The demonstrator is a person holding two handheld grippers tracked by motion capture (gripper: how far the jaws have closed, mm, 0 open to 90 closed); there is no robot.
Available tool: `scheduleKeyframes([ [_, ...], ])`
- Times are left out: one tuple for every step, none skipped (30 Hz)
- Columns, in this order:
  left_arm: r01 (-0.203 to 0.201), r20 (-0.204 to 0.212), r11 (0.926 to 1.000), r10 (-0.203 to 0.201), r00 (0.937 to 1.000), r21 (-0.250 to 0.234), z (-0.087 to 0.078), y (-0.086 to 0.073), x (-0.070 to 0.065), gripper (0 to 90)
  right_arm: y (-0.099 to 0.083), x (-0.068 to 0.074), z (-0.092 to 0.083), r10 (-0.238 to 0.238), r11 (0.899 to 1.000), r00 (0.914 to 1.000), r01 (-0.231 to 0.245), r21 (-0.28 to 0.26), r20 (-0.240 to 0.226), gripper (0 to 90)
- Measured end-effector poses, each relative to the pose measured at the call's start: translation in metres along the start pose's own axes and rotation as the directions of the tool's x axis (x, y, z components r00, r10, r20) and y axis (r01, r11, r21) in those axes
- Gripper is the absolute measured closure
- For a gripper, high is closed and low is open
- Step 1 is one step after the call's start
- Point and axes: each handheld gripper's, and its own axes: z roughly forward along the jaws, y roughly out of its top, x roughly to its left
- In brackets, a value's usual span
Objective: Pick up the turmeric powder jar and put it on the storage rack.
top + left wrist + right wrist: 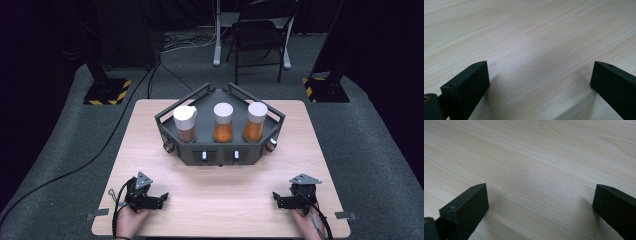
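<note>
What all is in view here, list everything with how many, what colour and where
Jars: 3, clear with white lids and brown to orange contents, standing in a row in the rack: left, middle, right.
Rack: 1, dark grey, far middle of the table.
Table: 1, light wood, centre.
Folding chair: 1, black, on the floor behind the table.
Stand bases: 2, black with yellow stripes, floor at far left and far right.
Left gripper: 1, black, near left table edge, jaws open.
Right gripper: 1, black, near right edge, jaws open.

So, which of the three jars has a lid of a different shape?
The leftmost jar: its white lid has a pouring spout, while the other two jars carry plain round caps.
</note>
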Motion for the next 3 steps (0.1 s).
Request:
scheduleKeyframes([
  [0.000, 0.000, 1.0000, 0.000, 1.0000, 0.000, 0.0000, 0.0000, 0.0000, 2.1, 0.0000, 0.0000, 0.0000, 0.000, 1.000, 1.0000, 0.000, 0.000, 0.000, 0.0],
  [0.000, 0.000, 1.0000, 0.000, 1.0000, 0.000, 0.0000, 0.0000, 0.0000, 2.1, 0.0000, 0.0000, 0.0000, 0.000, 1.000, 1.0000, 0.000, 0.000, 0.000, 0.0],
  [0.000, 0.000, 1.0000, 0.000, 1.0000, 0.000, 0.0000, 0.0000, 0.0000, 2.1, 0.0000, 0.0000, 0.0000, 0.000, 1.000, 1.0000, 0.000, 0.000, 0.000, 0.0],
])
